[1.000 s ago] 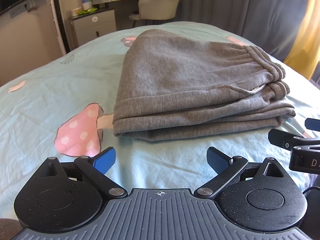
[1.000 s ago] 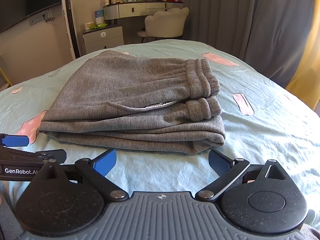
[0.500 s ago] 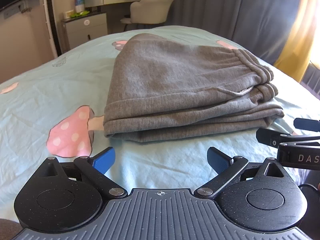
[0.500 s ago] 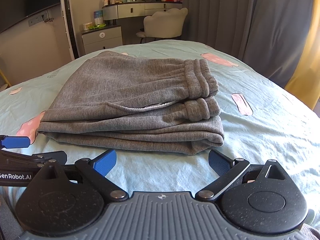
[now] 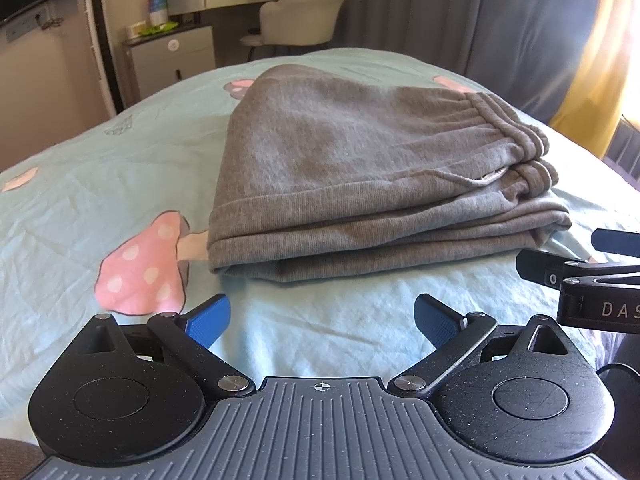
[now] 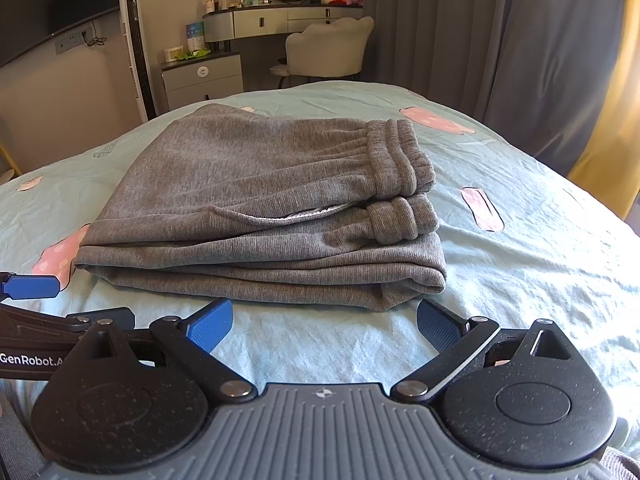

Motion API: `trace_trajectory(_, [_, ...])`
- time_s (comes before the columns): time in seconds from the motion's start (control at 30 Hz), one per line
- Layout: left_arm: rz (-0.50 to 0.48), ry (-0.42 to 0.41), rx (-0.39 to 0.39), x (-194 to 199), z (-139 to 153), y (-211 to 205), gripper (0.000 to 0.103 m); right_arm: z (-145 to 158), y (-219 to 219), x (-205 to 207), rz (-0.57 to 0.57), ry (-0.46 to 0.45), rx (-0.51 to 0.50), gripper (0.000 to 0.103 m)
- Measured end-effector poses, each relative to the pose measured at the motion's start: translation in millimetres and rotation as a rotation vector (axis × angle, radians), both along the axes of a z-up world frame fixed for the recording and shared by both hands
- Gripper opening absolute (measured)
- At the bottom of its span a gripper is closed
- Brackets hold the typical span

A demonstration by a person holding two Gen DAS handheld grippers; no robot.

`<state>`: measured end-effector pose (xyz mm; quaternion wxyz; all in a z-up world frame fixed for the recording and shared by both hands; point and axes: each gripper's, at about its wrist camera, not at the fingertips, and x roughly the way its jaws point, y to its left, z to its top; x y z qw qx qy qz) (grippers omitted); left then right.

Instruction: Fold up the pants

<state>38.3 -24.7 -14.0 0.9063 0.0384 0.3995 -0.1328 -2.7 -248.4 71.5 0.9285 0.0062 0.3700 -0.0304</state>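
Grey sweatpants lie folded in a compact stack on the light blue bed sheet, waistband to the right. My left gripper is open just in front of the stack's near edge, nothing between its blue pads. My right gripper is also open, close to the near right corner of the stack, touching nothing. The right gripper's side shows at the right edge of the left wrist view, and the left gripper's side at the left edge of the right wrist view.
The sheet has pink mushroom prints. Beyond the bed stand a white chair, a vanity desk with bottles, a drawer unit and grey curtains. Bare sheet lies right of the pants.
The left wrist view has swung slightly, so the pants sit further right in it than a second ago. The right gripper has barely moved. Both stay open.
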Motion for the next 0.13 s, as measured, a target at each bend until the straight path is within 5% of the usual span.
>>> trace_trajectory(0.13, [-0.004,0.007,0.001,0.1,-0.2,-0.8,0.101,0.5,0.7,-0.6,0.0,-0.003,-0.004,0.099])
